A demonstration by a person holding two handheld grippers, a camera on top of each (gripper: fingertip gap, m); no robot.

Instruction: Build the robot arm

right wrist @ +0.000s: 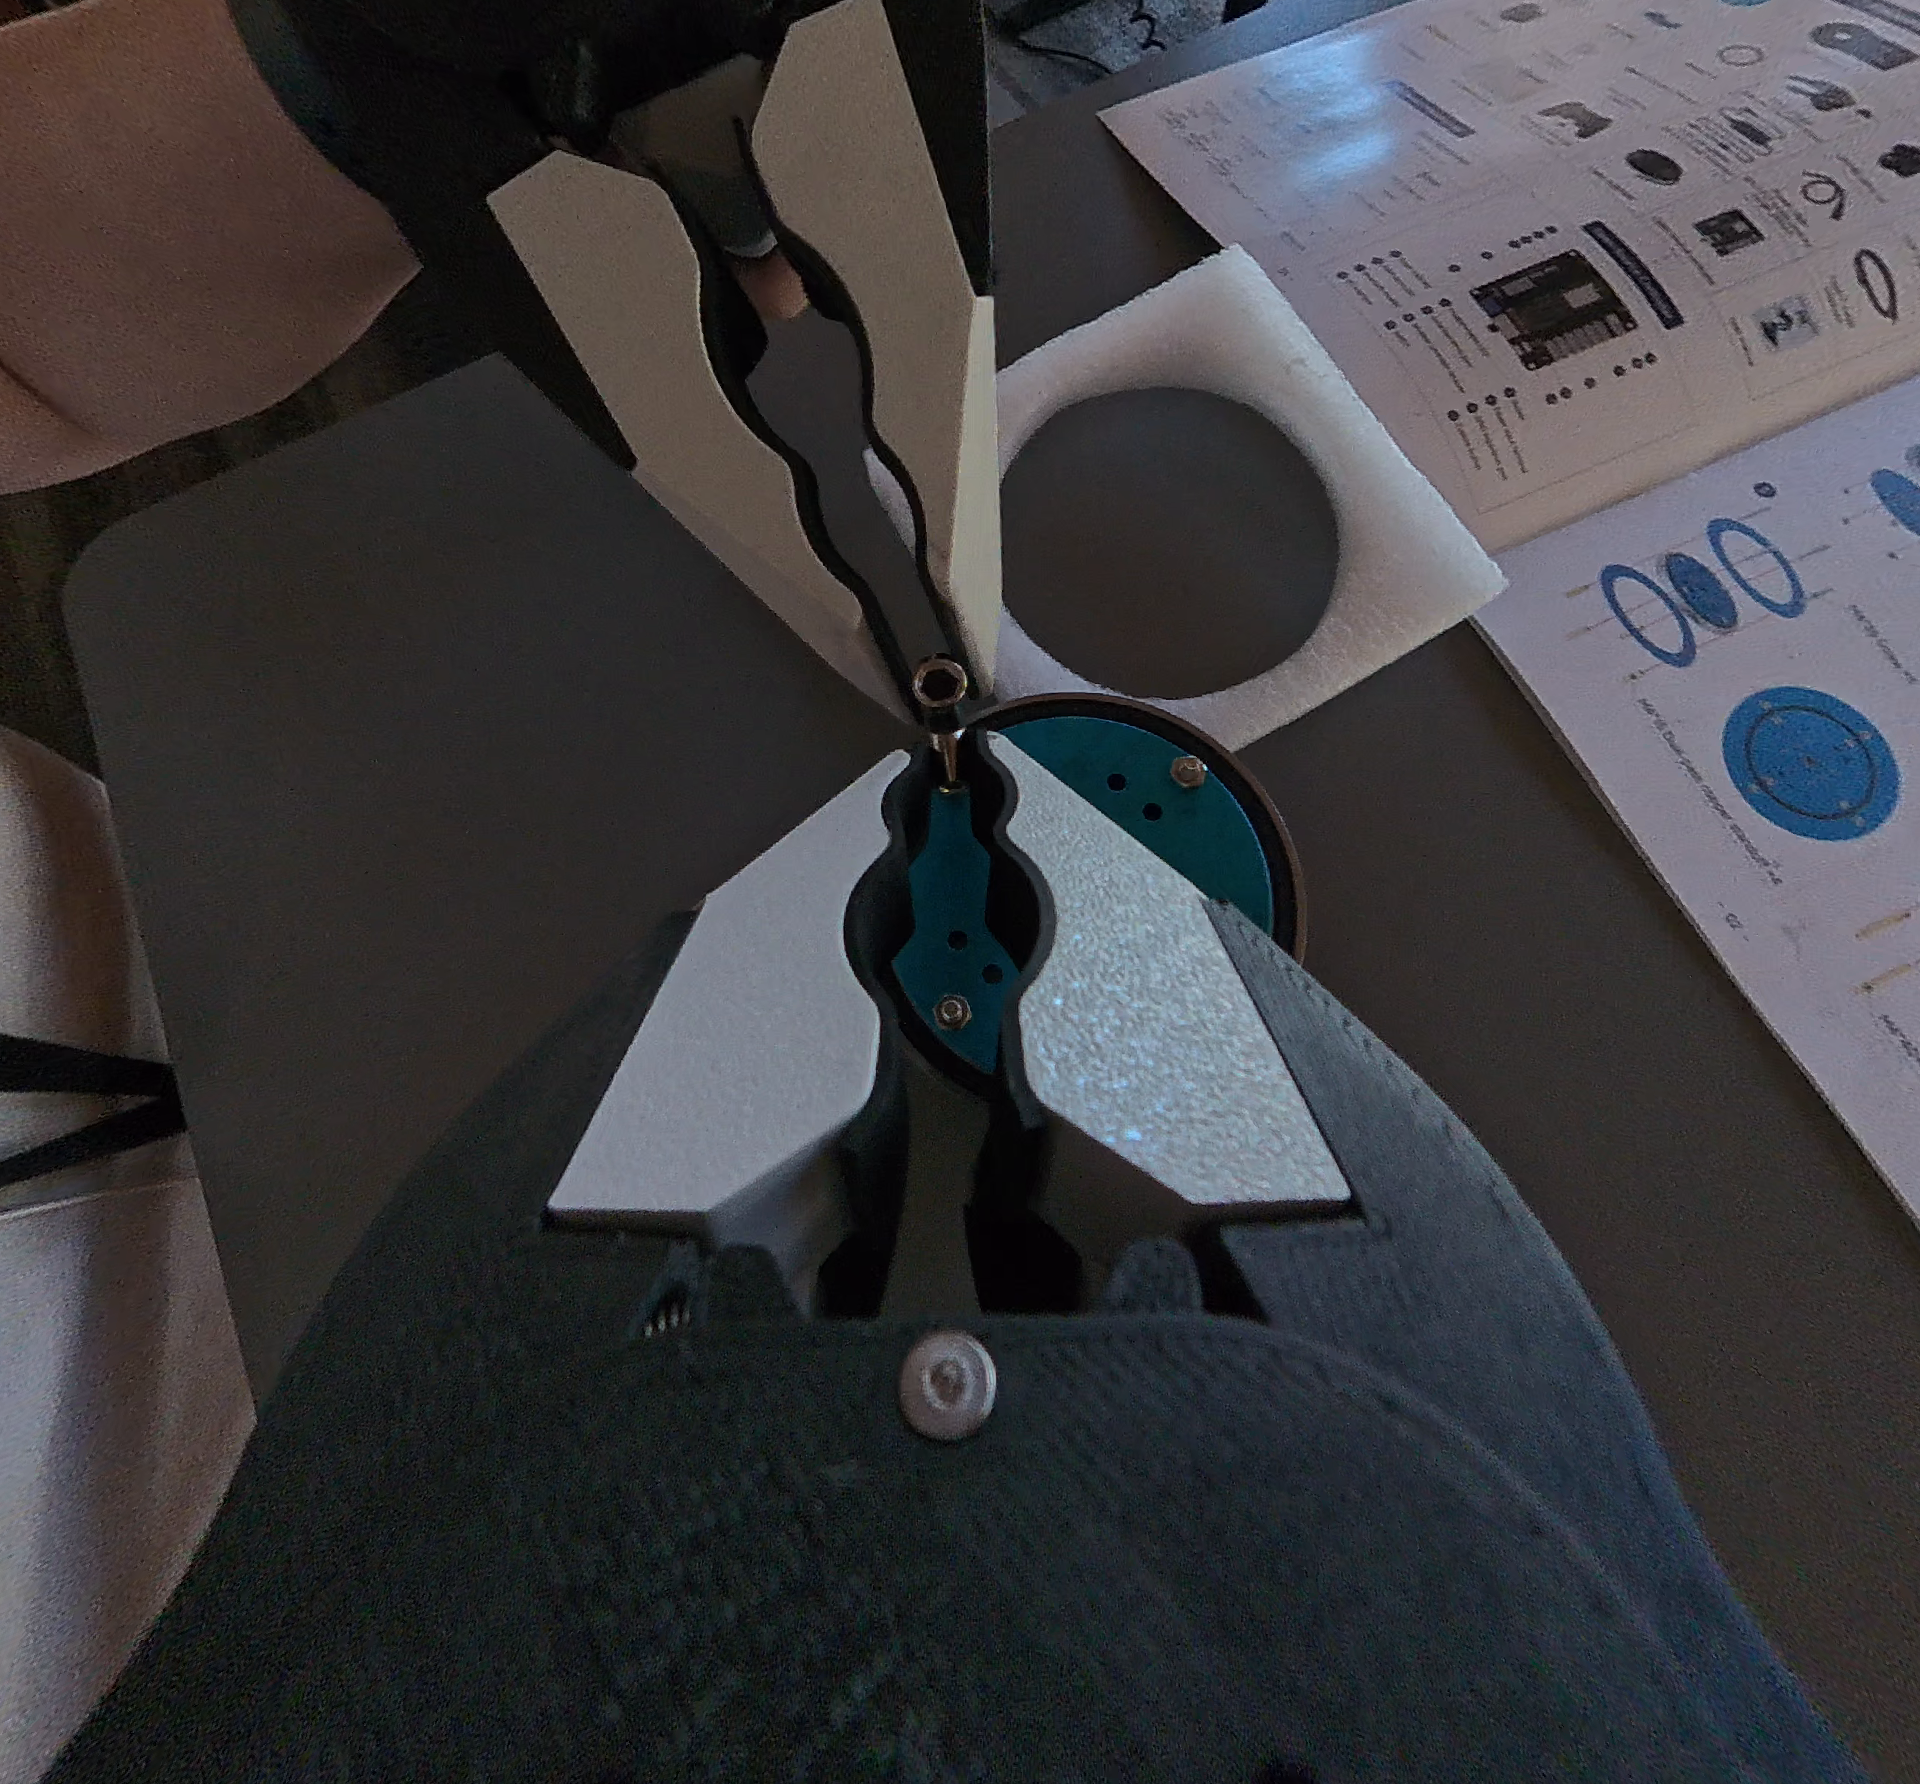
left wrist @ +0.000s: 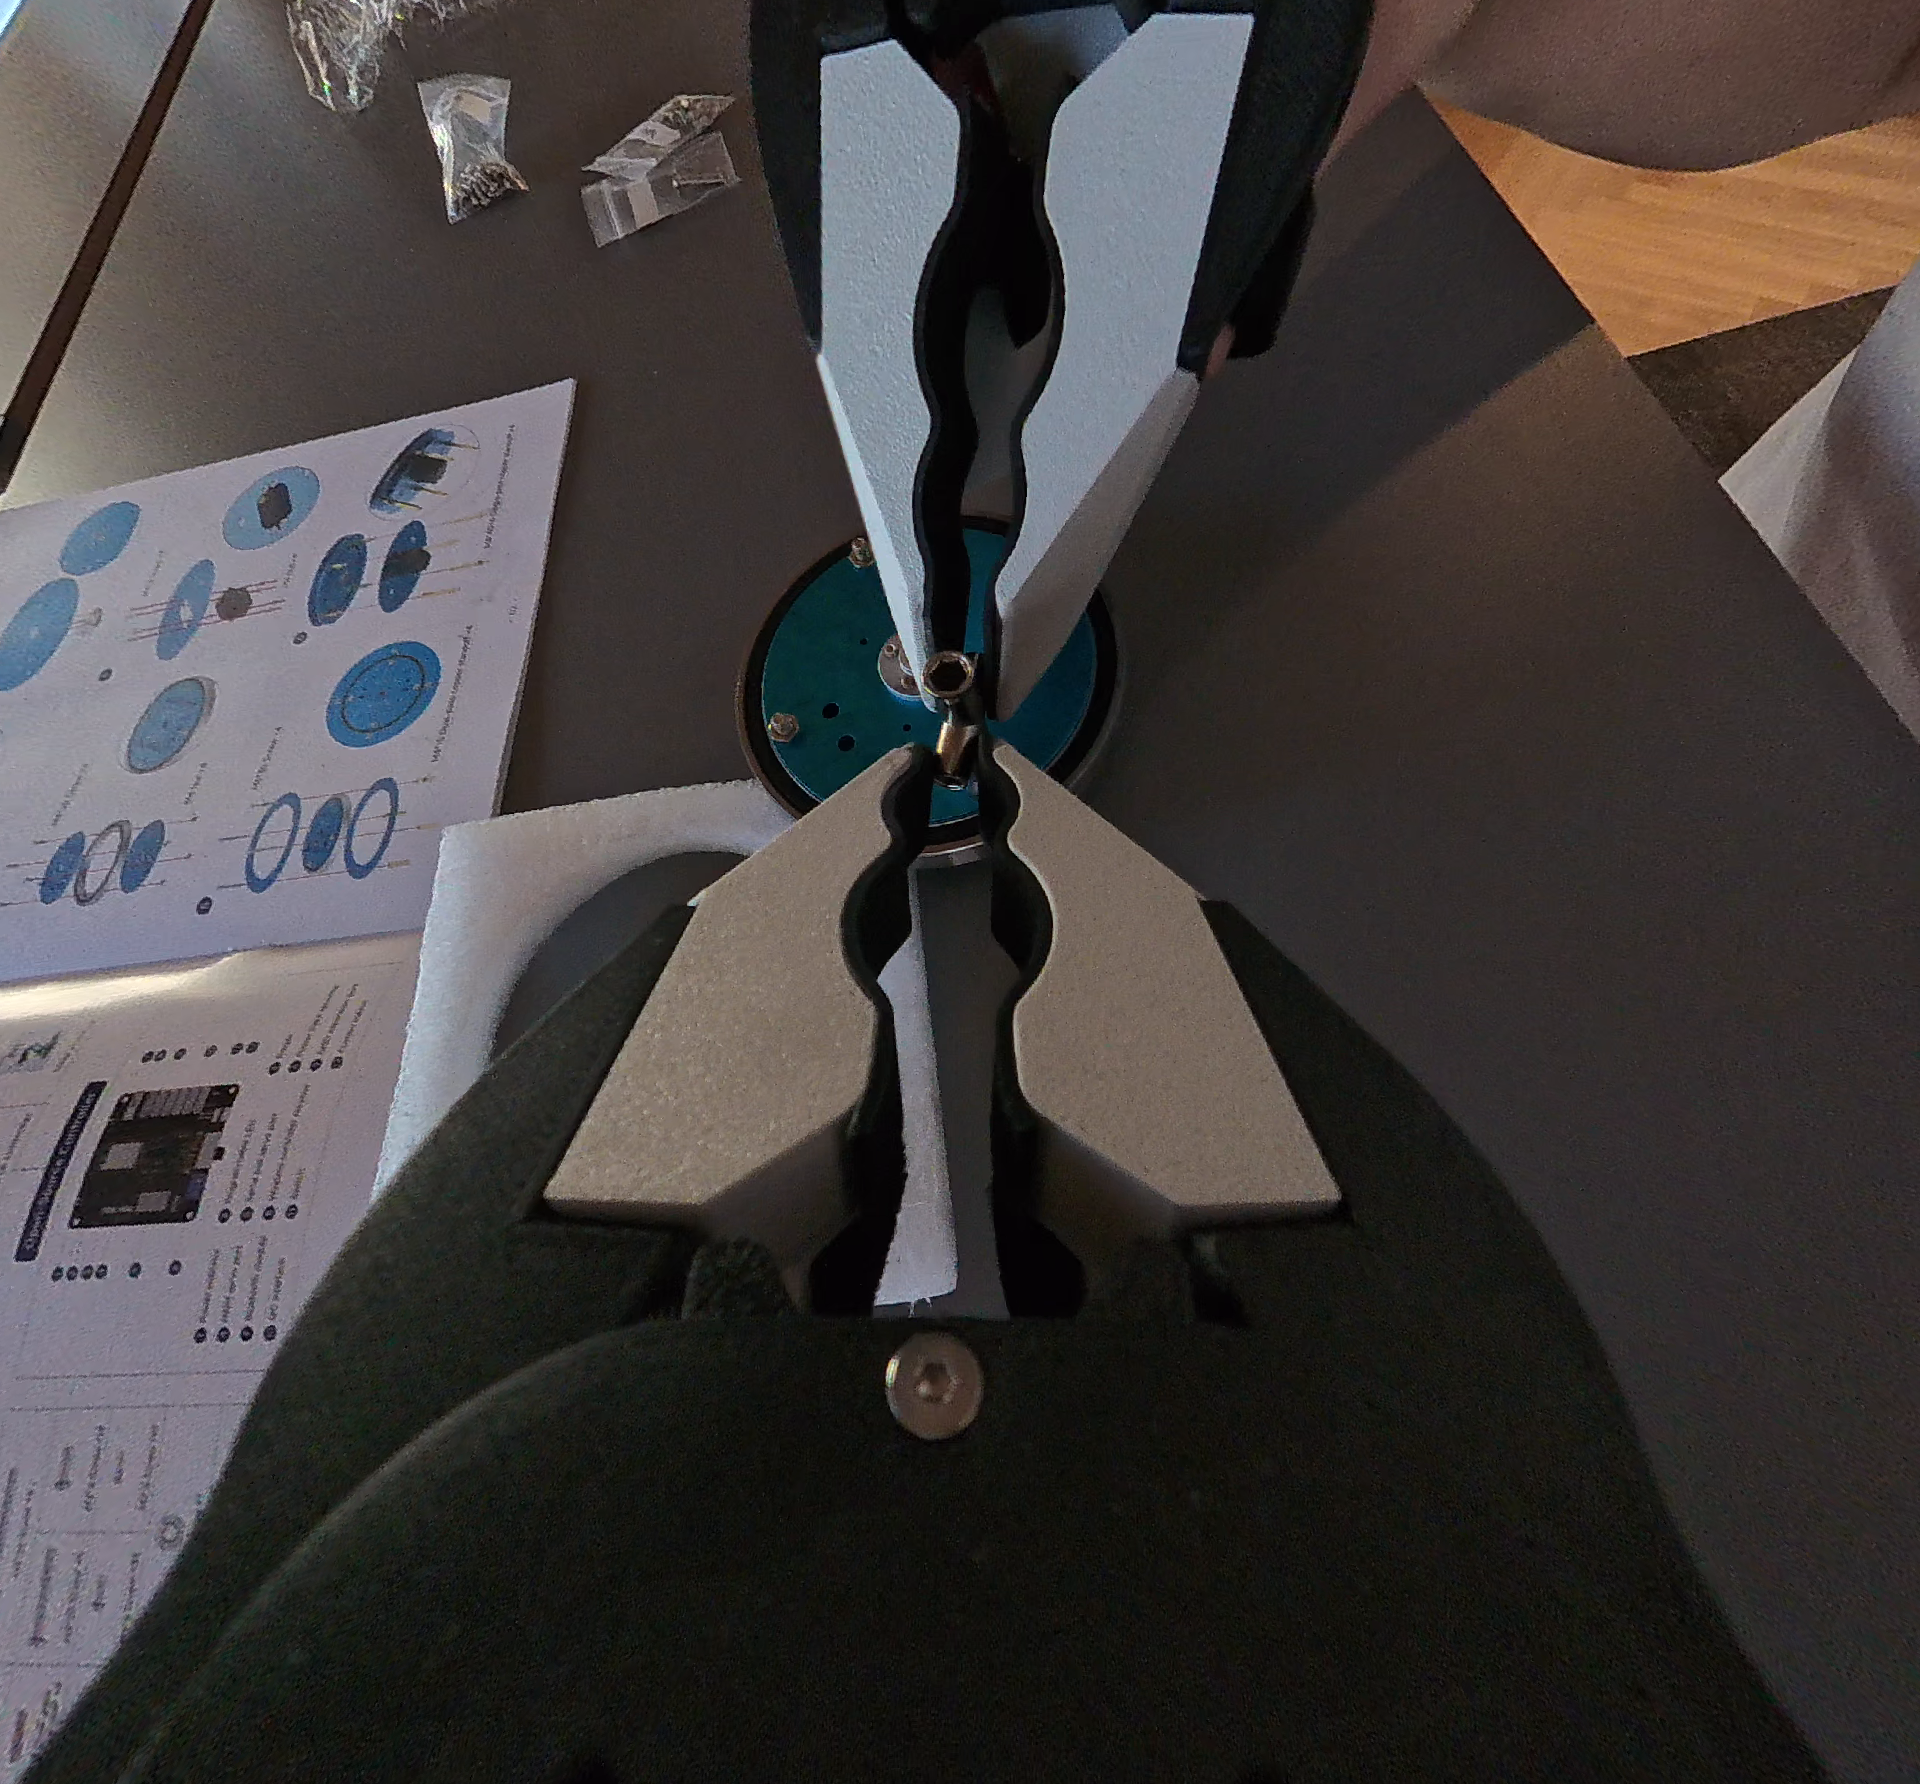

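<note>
Printed sheets [left wrist: 260, 654] far left on bench [left wrist: 1403, 851]; white foam [left wrist: 488, 924] next. Centre: left gripper [left wrist: 954, 770] jaws clenched on brass standoff [left wrist: 951, 745], long axis pointing up at right gripper [left wrist: 951, 685], jaws pinching hex-socket screw [left wrist: 948, 674] tip to tip, above teal disc [left wrist: 831, 685].

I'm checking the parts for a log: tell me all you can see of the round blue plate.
The round blue plate is a flat teal disc, apparently metal, seated in a dark ring and lying flat on the grey table beside a white foam sheet. It has small drilled holes and brass posts near its rim. Both grippers hang over it, pinching small metal pieces; whether these touch it is unclear.
</note>
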